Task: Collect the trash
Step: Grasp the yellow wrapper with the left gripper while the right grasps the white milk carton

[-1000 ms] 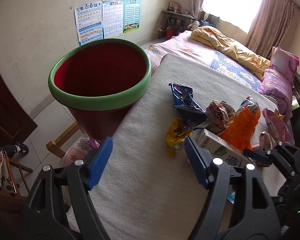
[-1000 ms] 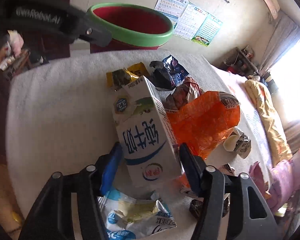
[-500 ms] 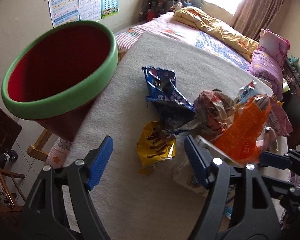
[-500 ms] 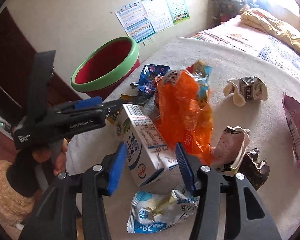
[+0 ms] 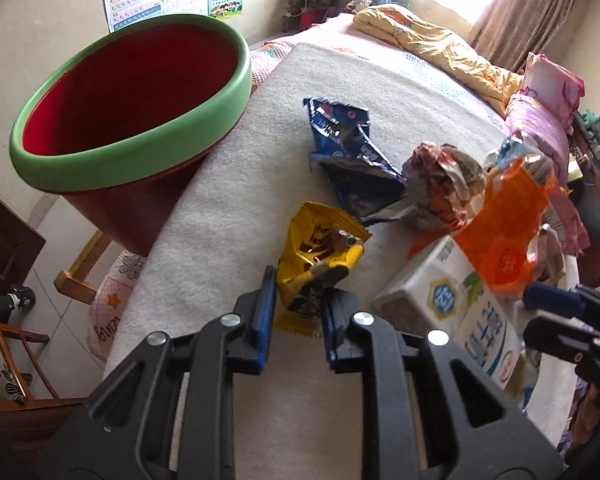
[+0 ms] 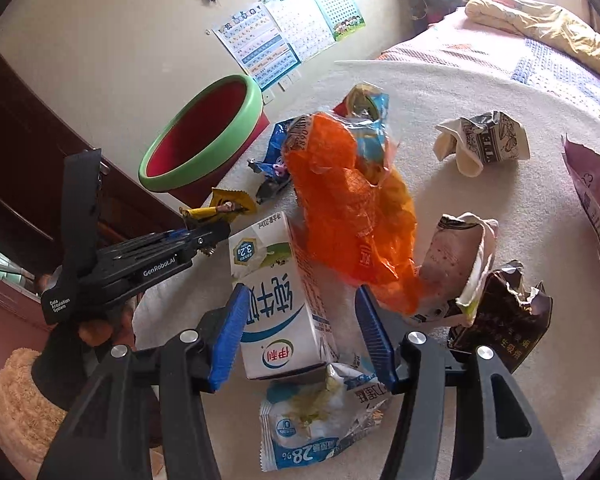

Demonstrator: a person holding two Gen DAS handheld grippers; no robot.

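Observation:
My left gripper [image 5: 298,300] is shut on the lower end of a yellow snack wrapper [image 5: 320,248] on the white cloth-covered table [image 5: 228,216]. In the right wrist view the same left gripper [image 6: 204,236] pinches the yellow wrapper [image 6: 224,208]. My right gripper [image 6: 304,332] straddles a white and blue milk carton [image 6: 276,300]. Its jaws are opening, with the right pad clear of the carton. A red bin with a green rim [image 5: 140,152] stands at the table's far left corner.
A blue wrapper [image 5: 348,152], a crumpled foil ball [image 5: 440,184] and an orange bag [image 6: 352,208] lie beyond the carton. Crumpled paper [image 6: 484,140], a brown wrapper [image 6: 504,316], a pink packet [image 6: 596,200] and a white-blue packet [image 6: 320,416] lie to the right. A bed [image 5: 420,40] lies behind.
The left gripper came down over the yellow wrapper and closed on it. The right gripper rolled, swung round and loosened its grip on the milk carton.

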